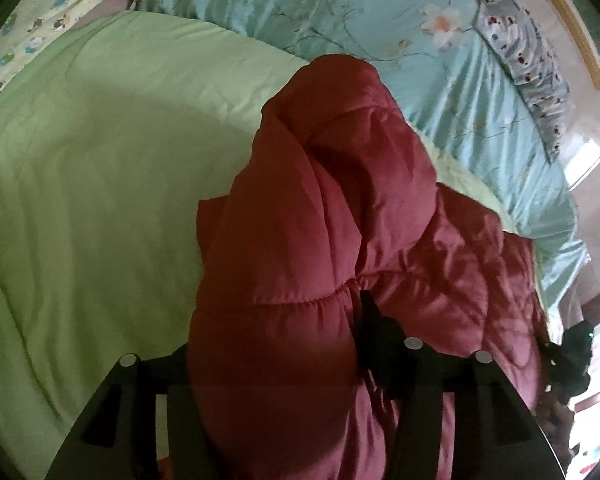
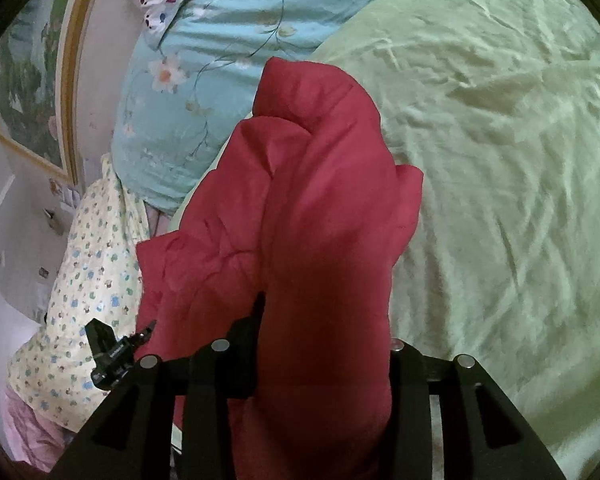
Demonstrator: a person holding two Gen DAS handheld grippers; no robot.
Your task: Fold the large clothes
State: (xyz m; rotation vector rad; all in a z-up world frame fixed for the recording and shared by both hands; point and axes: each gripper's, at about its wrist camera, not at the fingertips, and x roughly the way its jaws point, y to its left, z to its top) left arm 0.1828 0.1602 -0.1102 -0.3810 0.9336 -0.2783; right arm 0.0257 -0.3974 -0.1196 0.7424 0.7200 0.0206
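Gripping thick folds of the red quilted jacket [image 1: 300, 240], both tools hold padded fabric bunched between their jaws: our left gripper [image 1: 276, 344] is clamped on one puffy section, our right gripper [image 2: 324, 344] on another. From each grip the jacket runs forward in a rumpled heap that, as far as we can tell, rests over the green blanket [image 1: 100, 200] on the bed.

Progress: we judge this an early or middle stage. No flat, squared fold shows; sleeves and hem cannot be told apart in the bunching. Spreading, aligning and folding appear left to do.

Room: the green blanket gives broad open surface to our left gripper's left and our right gripper's right. Beyond the jacket lies a blue floral quilt [image 1: 340, 20], with a spotted pillow [image 1: 520, 60] and a cartoon-print cover [image 2: 88, 264] at the bed's margins. The wall with a framed picture [image 2: 32, 92] is near on one side, so we would work toward the green area.
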